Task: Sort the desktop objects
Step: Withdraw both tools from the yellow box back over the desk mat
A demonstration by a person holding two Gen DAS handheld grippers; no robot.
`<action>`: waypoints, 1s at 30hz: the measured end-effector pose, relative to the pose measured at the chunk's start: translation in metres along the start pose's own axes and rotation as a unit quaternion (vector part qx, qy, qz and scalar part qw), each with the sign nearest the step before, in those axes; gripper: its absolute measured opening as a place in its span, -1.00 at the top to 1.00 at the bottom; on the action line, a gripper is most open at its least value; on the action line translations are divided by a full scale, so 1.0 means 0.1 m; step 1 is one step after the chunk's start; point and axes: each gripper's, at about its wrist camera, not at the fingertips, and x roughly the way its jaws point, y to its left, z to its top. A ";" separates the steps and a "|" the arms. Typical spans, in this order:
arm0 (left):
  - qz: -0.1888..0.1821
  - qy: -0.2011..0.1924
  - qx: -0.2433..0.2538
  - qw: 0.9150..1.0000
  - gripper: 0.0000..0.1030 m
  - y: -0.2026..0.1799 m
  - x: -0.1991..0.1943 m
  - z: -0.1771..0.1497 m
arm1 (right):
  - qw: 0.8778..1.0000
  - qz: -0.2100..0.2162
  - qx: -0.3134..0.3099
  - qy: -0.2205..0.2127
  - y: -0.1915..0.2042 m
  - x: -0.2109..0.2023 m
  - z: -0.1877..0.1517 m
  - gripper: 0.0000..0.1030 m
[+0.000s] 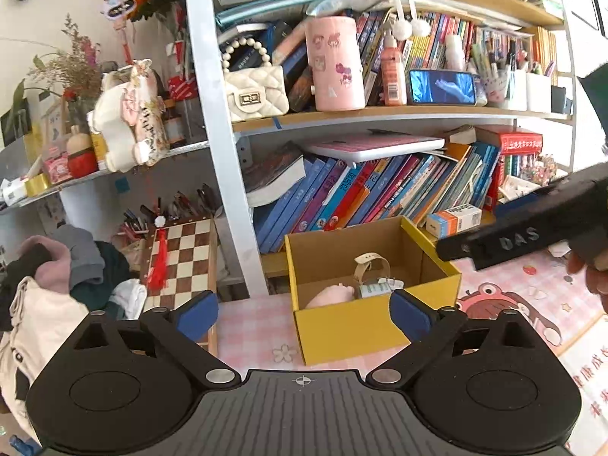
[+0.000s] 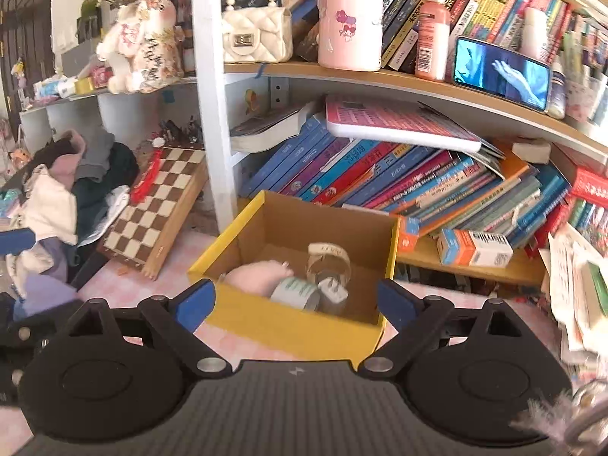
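A yellow cardboard box (image 1: 357, 326) (image 2: 288, 326) stands open on the pink desk mat. Inside lie a pink plush (image 2: 258, 275) (image 1: 328, 294), a beige watch (image 2: 328, 256) (image 1: 370, 266), a small labelled bottle (image 2: 298, 292) (image 1: 374, 289) and a white plug (image 2: 334, 290). My left gripper (image 1: 304, 315) hangs open just in front of the box, nothing between its blue pads. My right gripper (image 2: 296, 304) is open above the box's near wall, empty. In the left wrist view the right tool's black body (image 1: 532, 224), held by a hand, reaches in from the right beside the box.
A crowded bookshelf (image 1: 380, 190) stands right behind the box, with an orange-and-white carton (image 1: 454, 220) (image 2: 475, 247) on its lowest board. A folded chessboard (image 1: 178, 262) (image 2: 155, 209) leans at the left next to a clothes pile (image 1: 57, 273). Papers (image 2: 577, 285) lie at the right.
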 end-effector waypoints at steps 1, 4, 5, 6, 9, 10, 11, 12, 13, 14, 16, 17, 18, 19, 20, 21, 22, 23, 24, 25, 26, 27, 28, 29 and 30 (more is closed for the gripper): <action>-0.001 -0.001 -0.002 1.000 -0.94 0.01 -0.06 -0.03 | 1.000 -0.001 -0.001 -0.001 0.03 -0.08 -0.05 -0.80; -0.004 -0.003 -0.007 1.000 -0.94 0.06 -0.24 -0.10 | 1.000 -0.005 -0.001 -0.004 0.11 -0.30 -0.21 -0.81; -0.004 -0.003 -0.008 1.000 -0.94 0.07 -0.28 -0.13 | 1.000 -0.007 -0.002 -0.005 0.13 -0.37 -0.26 -0.82; -0.005 -0.002 -0.010 1.000 -0.94 0.08 -0.32 -0.16 | 1.000 -0.007 -0.001 -0.006 0.16 -0.43 -0.32 -0.82; -0.006 0.000 -0.014 1.000 -0.94 0.10 -0.43 -0.24 | 1.000 -0.012 0.004 -0.008 0.23 -0.62 -0.47 -0.84; -0.006 0.000 -0.015 1.000 -0.94 0.11 -0.48 -0.28 | 1.000 -0.015 0.006 -0.009 0.25 -0.67 -0.53 -0.85; -0.006 0.001 -0.016 1.000 -0.94 0.12 -0.52 -0.31 | 1.000 -0.018 0.008 -0.010 0.28 -0.73 -0.58 -0.85; -0.007 0.003 -0.019 1.000 -0.94 0.12 -0.55 -0.35 | 1.000 -0.021 0.011 -0.010 0.29 -0.77 -0.64 -0.87; -0.008 0.005 -0.021 1.000 -0.95 0.13 -0.59 -0.38 | 1.000 -0.025 0.014 -0.009 0.31 -0.81 -0.70 -0.88; -0.009 0.008 -0.023 1.000 -0.95 0.13 -0.61 -0.42 | 0.999 -0.027 0.018 -0.006 0.33 -0.85 -0.77 -0.89; -0.010 0.015 -0.028 0.999 -0.95 0.12 -0.68 -0.52 | 0.999 -0.032 0.027 0.001 0.37 -0.91 -0.90 -0.89; -0.011 0.019 -0.030 0.999 -0.95 0.12 -0.71 -0.57 | 0.999 -0.034 0.031 0.005 0.38 -0.93 -0.97 -0.89; -0.011 0.021 -0.031 0.999 -0.95 0.11 -0.74 -0.62 | 0.999 -0.038 0.035 0.009 0.40 -0.95 -1.04 -0.89; -0.010 0.023 -0.032 0.999 -0.95 0.11 -0.77 -0.67 | 0.998 -0.041 0.040 0.013 0.41 -0.98 -1.12 -0.89; -0.010 0.026 -0.032 0.999 -0.95 0.10 -0.80 -0.72 | 0.998 -0.045 0.045 0.017 0.43 -1.00 -1.19 -0.89; -0.010 0.028 -0.033 0.999 -0.95 0.10 -0.83 -0.76 | 0.997 -0.048 0.049 0.021 0.44 -1.02 -1.26 -0.89; -0.011 0.032 -0.035 0.999 -0.95 0.09 -0.85 -0.81 | 0.997 -0.053 0.051 0.025 0.46 -1.04 -1.33 -0.89; -0.011 0.037 -0.036 0.999 -0.95 0.09 -0.87 -0.86 | 0.996 -0.059 0.053 0.027 0.48 -1.05 -1.40 -0.89; -0.011 0.041 -0.036 0.998 -0.95 0.08 -0.89 -0.92 | 0.996 -0.065 0.054 0.029 0.50 -1.06 -1.46 -0.89; -0.010 0.045 -0.037 0.998 -0.95 0.07 -0.91 -0.96 | 0.996 -0.070 0.054 0.031 0.52 -1.08 -1.53 -0.89; -0.009 0.048 -0.037 0.998 -0.95 0.07 -0.92 -1.00 | 0.995 -0.076 0.055 0.033 0.54 -1.10 -1.59 -0.89; -0.009 0.051 -0.038 0.998 -0.95 0.06 -0.94 -1.04 | 0.995 -0.079 0.057 0.037 0.55 -1.11 -1.65 -0.89; -0.008 0.053 -0.037 0.998 -0.95 0.06 -0.96 -1.08 | 0.994 -0.082 0.058 0.040 0.57 -1.12 -1.71 -0.89; -0.007 0.056 -0.037 0.998 -0.95 0.05 -0.97 -1.12 | 0.994 -0.083 0.061 0.044 0.58 -1.13 -1.76 -0.89; -0.007 0.058 -0.035 0.998 -0.95 0.05 -0.98 -1.14 | 0.993 -0.084 0.063 0.048 0.60 -1.14 -1.81 -0.89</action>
